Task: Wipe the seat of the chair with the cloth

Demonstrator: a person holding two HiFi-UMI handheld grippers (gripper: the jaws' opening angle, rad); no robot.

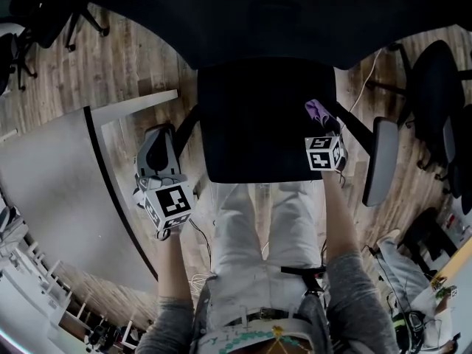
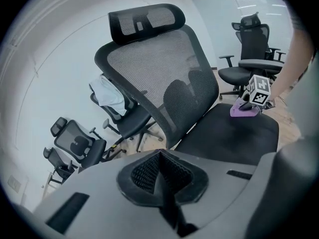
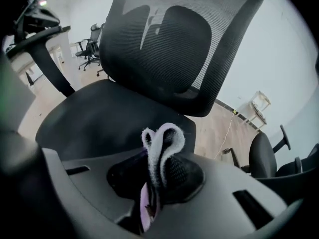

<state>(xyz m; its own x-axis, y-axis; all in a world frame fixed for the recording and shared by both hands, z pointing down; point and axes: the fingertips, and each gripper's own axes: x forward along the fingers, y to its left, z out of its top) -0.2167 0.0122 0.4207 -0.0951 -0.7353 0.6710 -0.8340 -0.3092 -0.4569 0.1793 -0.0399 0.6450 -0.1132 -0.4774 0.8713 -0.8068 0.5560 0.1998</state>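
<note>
Left gripper (image 2: 160,158): jaws pressed together on nothing, held off the seat's left side.
Right gripper (image 3: 158,153): jaws clamped on the cloth.
Cloth (image 3: 164,136): purple, folded, mostly hidden in the jaws; on the seat near its right edge.
Seat (image 1: 254,124): black, surface too dark to read.
Backrest (image 3: 174,39): mesh.

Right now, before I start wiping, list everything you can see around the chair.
chair: one, black, centre, in front of the person
cloth: one, lilac, at the seat's right side, in the right jaws
other chairs: at least three, black, around the room
desk: one, pale grey, left
floor: wood
left gripper: jaws shut, empty, left of the seat
right gripper: jaws shut on cloth, over the seat
</note>
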